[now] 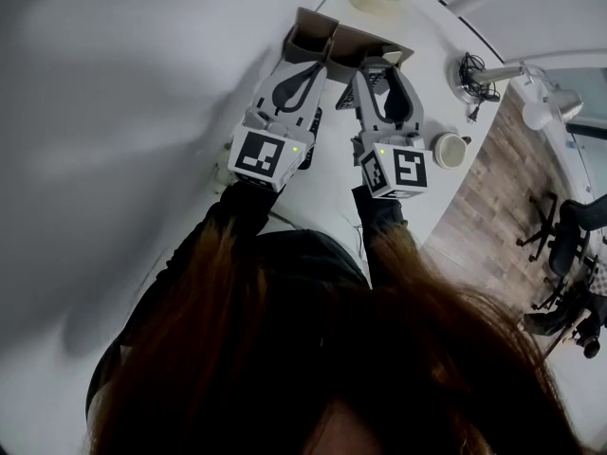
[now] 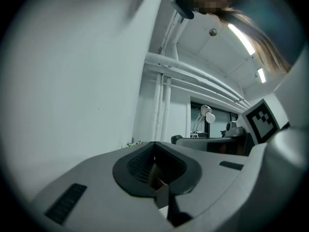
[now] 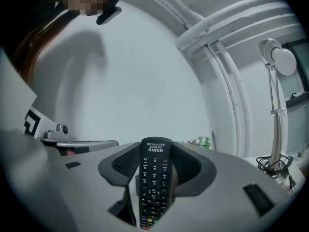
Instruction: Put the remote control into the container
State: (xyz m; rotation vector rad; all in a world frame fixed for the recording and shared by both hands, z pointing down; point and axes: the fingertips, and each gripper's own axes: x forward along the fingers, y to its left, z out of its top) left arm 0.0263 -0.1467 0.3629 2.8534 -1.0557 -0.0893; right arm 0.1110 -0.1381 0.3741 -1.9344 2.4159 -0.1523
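Right claw [image 3: 155, 153] pinching slim black buttoned remote control [image 3: 154, 192], left claw [image 2: 156, 170] clamped on brown cardboard container [image 1: 353, 38] edge

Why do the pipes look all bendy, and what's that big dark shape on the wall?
Right gripper view: the wide-angle lens bends the white pipes, the dark shape is a shadow on the wall, and the remote control looks sharp. Head view: the hair at the bottom is blurred.
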